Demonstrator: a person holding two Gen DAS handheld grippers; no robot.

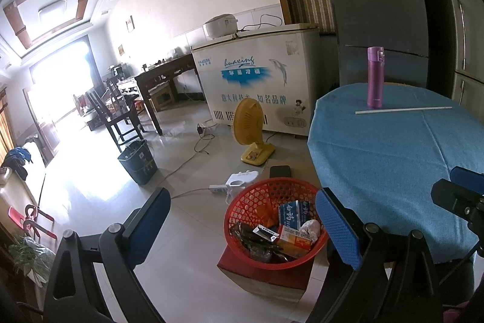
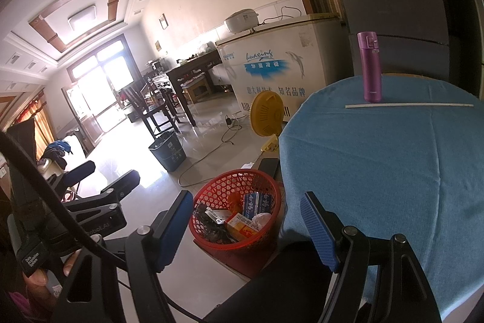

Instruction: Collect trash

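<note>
On the floor left of the table: one red basket (image 1: 273,220) on a low block, already holding boxes and wrappers. Left gripper (image 1: 242,229) hangs above it, fingers spread, nothing between them. Right gripper (image 2: 246,227) likewise spread and empty. On the blue tablecloth (image 1: 393,156): one purple flask (image 1: 375,77), one white stick (image 1: 402,110). Judgement: collection mostly done; only the stick possibly left.

Basket (image 1: 273,220) of boxes (image 1: 292,215) and wrappers: lower centre, on a low block (image 1: 263,274) on the floor, left of the surface (image 1: 393,159). Flask (image 1: 375,77) upright at the surface's far side, rod (image 1: 403,109) lying before it. Fan (image 1: 249,129), freezer (image 1: 260,77) behind basket; bin (image 1: 138,161) centre left.
</note>
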